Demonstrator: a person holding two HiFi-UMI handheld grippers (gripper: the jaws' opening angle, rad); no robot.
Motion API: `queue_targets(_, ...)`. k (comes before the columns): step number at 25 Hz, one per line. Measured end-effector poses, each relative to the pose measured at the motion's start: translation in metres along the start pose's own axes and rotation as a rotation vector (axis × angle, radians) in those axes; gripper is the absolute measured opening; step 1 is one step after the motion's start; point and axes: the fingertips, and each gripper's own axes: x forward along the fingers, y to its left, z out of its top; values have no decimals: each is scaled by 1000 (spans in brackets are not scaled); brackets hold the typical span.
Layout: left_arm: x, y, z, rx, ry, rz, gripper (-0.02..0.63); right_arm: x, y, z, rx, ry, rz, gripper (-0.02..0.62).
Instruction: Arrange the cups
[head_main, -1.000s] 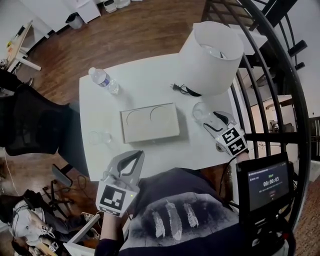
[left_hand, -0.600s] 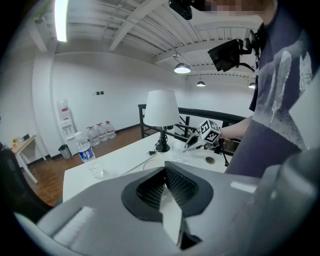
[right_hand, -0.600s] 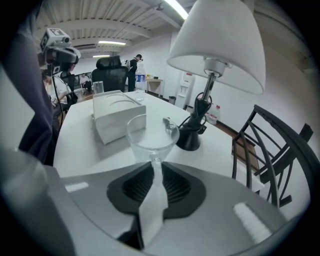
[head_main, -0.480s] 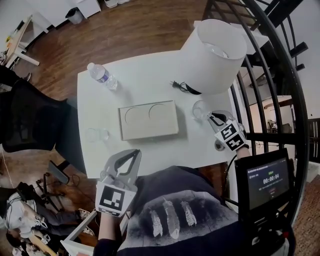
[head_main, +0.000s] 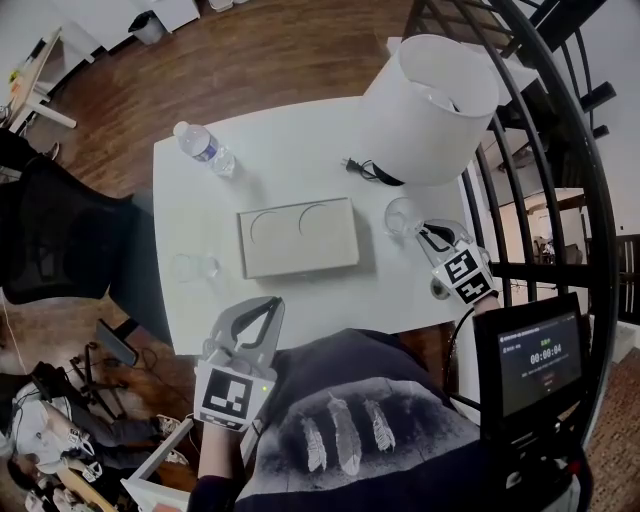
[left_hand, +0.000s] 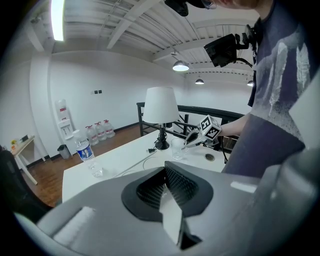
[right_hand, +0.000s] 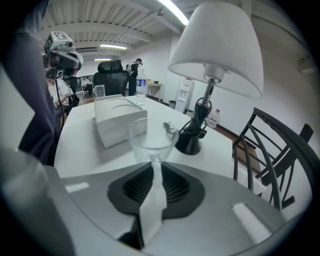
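I saw a white table (head_main: 290, 165) on a brown wood floor (head_main: 280, 50). At centre frame lay a beige box (head_main: 298, 238). Right of it stood a clear glass cup (head_main: 402, 217), and at left a second cup (head_main: 190, 268), also clear. The bottle (head_main: 204, 150) at upper left carried a blue label. The lampshade (head_main: 430, 100) was white, its base (right_hand: 189, 142) black.

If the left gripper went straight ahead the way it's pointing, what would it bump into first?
Probably the flat beige tray with two round hollows, straight ahead of the left hand-held gripper in the head view. It tilts downward, so it might touch the white table first; depth is unclear.
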Motion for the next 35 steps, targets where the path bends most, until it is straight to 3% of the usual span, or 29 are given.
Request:
queue_targets(9, -2, 5, 3, -7, -12, 7, 14, -25, -5, 42, 53, -135, -15, 48)
queue_targets(23, -19, 13, -1, -33, -33, 46, 14, -55, 26, 147, -106, -286, 103, 48)
queue_targets(35, -44, 24, -14, -83, -70, 106, 14, -39, 49, 191, -201, -300, 163, 48)
